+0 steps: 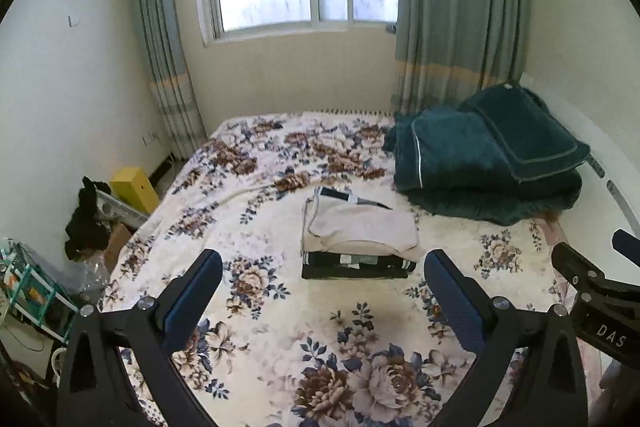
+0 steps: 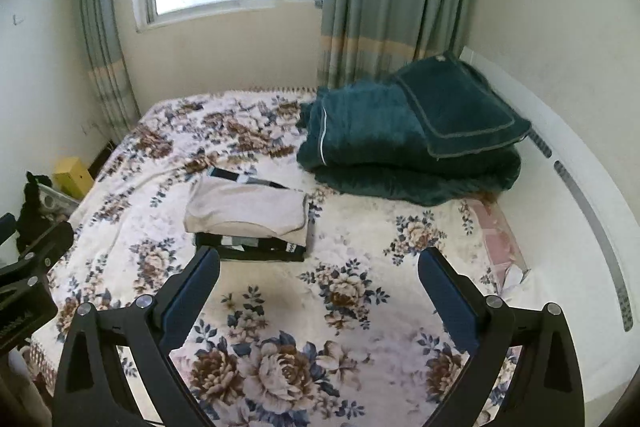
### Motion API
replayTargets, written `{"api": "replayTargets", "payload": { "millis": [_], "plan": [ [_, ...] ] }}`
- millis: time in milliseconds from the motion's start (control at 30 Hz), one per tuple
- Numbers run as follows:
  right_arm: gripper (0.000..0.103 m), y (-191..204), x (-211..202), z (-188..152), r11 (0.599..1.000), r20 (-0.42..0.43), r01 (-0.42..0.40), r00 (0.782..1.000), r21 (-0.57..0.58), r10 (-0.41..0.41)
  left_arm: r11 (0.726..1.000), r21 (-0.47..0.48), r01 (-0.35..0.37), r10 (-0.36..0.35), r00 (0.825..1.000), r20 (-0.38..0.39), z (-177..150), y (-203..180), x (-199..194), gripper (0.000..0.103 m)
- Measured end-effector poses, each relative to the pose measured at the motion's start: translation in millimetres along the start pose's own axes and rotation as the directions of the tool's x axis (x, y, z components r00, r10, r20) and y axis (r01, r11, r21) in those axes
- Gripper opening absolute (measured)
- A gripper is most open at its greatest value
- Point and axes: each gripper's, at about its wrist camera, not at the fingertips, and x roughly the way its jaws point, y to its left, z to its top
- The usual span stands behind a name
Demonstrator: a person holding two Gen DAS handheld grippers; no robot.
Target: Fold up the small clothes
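A stack of folded small clothes (image 1: pixel 358 239) lies in the middle of the floral bed cover (image 1: pixel 256 311). A beige garment (image 1: pixel 362 225) is on top and dark folded pieces (image 1: pixel 356 265) are below. The stack also shows in the right wrist view (image 2: pixel 248 219). My left gripper (image 1: pixel 324 263) is open and empty, held above the bed just in front of the stack. My right gripper (image 2: pixel 318 261) is open and empty, a little to the right of the stack. Part of the right gripper shows at the right edge of the left wrist view (image 1: pixel 592 291).
A folded dark green blanket with a pillow (image 1: pixel 488 155) lies at the far right of the bed. The white headboard (image 2: pixel 580 195) runs along the right side. A yellow box (image 1: pixel 134 187), black cloth and clutter sit on the floor to the left. Window and curtains stand behind.
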Motion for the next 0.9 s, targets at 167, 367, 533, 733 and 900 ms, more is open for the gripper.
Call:
{"api": "replayTargets", "payload": {
  "millis": [167,367,533,733,900],
  "plan": [
    [0.101,-5.7,-57.9,-8.7,1.0,0.048,-0.02,0.999,-0.003,0.02,0.999,-0.024,0.023,-0.023,0.999,0.033,-4.8,6.0,-36.9,0.103],
    [0.101,-16.0,-102.9,-13.8,1.0,0.088,-0.022,0.996,-0.004,0.022,0.999,-0.035,0.029,-0.027,0.998,0.058,-8.7,9.6,-59.7,0.103],
    [0.101,-19.5,-121.2,-15.9,1.0,0.099,-0.029,0.995,-0.01,0.03,0.999,-0.046,0.021,-0.019,0.999,0.048,-9.6,10.8,-71.9,0.103],
    [0.101,-20.8,-128.0,-10.7,0.998,0.081,-0.054,0.995,-0.021,0.055,0.999,-0.043,-0.014,0.015,0.999,0.039,-6.6,9.0,-75.9,0.103],
    [0.101,-20.3,-131.7,-11.0,0.999,0.081,-0.052,0.995,-0.017,0.053,0.999,-0.036,-0.015,0.016,0.999,0.041,-7.8,7.4,-80.6,0.103]
  ]
}}
